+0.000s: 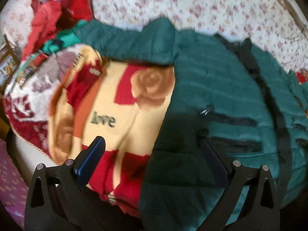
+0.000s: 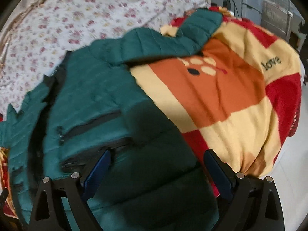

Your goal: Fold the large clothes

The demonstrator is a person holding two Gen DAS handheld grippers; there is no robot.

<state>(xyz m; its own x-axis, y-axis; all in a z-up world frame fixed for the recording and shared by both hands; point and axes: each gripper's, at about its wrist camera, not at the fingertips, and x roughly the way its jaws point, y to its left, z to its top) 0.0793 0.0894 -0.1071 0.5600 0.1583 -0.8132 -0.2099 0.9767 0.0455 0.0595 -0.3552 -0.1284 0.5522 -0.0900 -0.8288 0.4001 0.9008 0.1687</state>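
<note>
A green quilted jacket [image 1: 221, 88] lies on a patterned blanket [image 1: 115, 105], below the wide-open left tool [image 1: 152, 146].

My left-hand camera looks steeply down along its two black fingers, close over the left edge of the dark green quilted puffer jacket [image 1: 221, 88]. My right-hand camera tilts down equally close over the jacket's right edge [image 2: 100, 96]. Both views share the jacket, the cream, red and orange "love" blanket [image 1: 119, 115] [image 2: 221, 96] under it and the floral sheet [image 1: 211, 5] [image 2: 77, 19] beyond it.
</note>
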